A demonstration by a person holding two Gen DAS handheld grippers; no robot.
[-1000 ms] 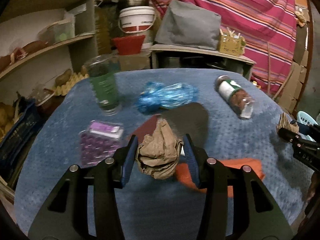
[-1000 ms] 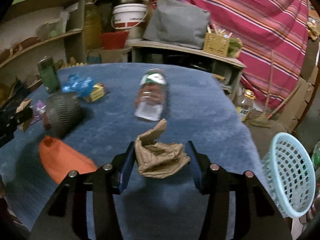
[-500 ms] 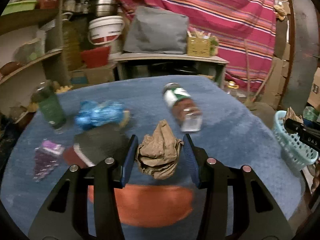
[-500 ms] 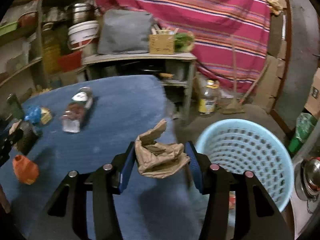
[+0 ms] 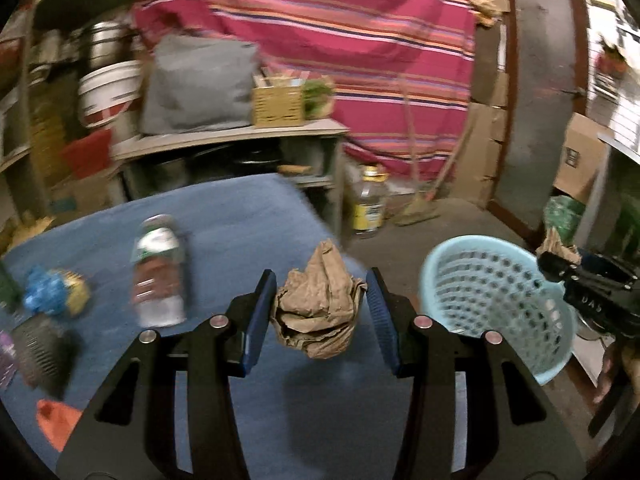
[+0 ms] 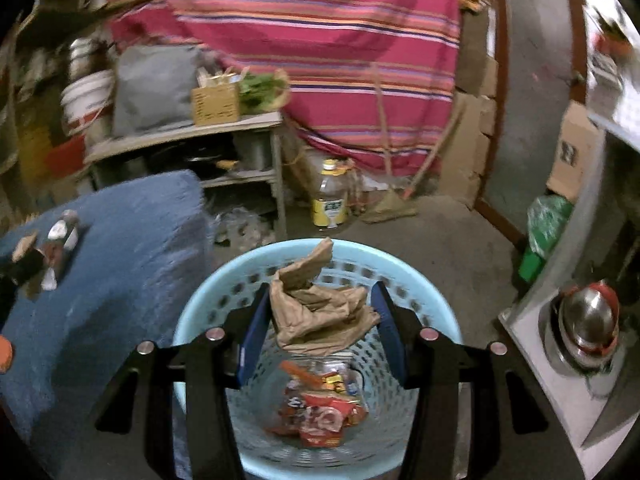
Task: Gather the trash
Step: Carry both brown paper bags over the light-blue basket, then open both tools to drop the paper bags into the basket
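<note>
While the left wrist view only catches the blue basket (image 5: 496,304) from the side, the right one looks straight in at the wrappers (image 6: 320,412) at its bottom. Two grippers, two crumpled paper wads: left gripper (image 5: 320,312) pinches one wad (image 5: 320,312) over the table (image 5: 240,208), right gripper (image 6: 320,316) half-closed on the other (image 6: 316,312) over the basket.

"DAS" — on the right gripper (image 5: 596,304)

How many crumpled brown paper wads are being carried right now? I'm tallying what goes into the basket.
2. One crumpled brown paper wad sits in the left gripper over the blue table; the other sits in the right gripper above the light blue basket.
</note>
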